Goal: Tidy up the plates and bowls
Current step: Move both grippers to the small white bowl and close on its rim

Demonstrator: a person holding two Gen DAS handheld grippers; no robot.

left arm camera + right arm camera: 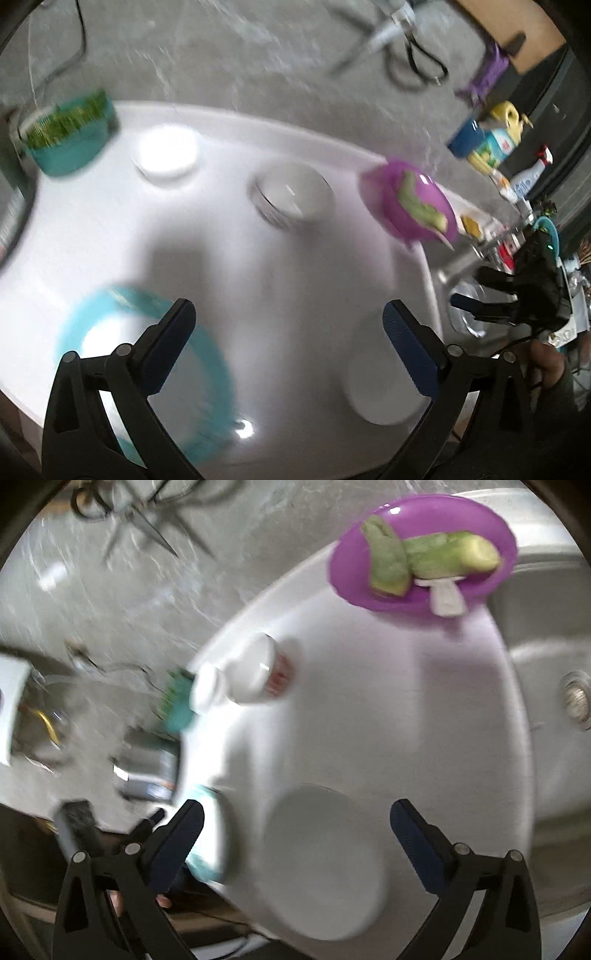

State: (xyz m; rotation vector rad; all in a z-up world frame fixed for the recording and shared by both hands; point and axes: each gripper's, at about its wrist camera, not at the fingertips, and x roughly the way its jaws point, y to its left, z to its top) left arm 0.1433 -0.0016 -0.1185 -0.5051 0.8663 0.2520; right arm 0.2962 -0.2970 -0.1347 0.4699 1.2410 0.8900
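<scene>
1. Left gripper (288, 325): hanging with jaws spread wide, gripping nothing, above the white round table (258, 280).
2. Right gripper (295, 825): jaws gaping, empty, hovering over a white plate (321, 864).
3. Teal-rimmed plate (214, 373): lying under the left finger.
4. Purple plate (421, 550): sitting at the table's edge, carrying green food scraps (432, 559).

The table (229, 266) is plain white, and the floor (221, 59) beyond it is mottled grey. A purple plate (421, 550) carries pale green pieces fading to yellow at the ends. The teal-rimmed plate (147, 369) has a white centre. The small plate (321, 860) is plain white, as is the bowl (291, 192). The teal tub (70, 136) shows green on top. Each claw, the left (288, 343) and the right (295, 845), is black with dark blue pads
</scene>
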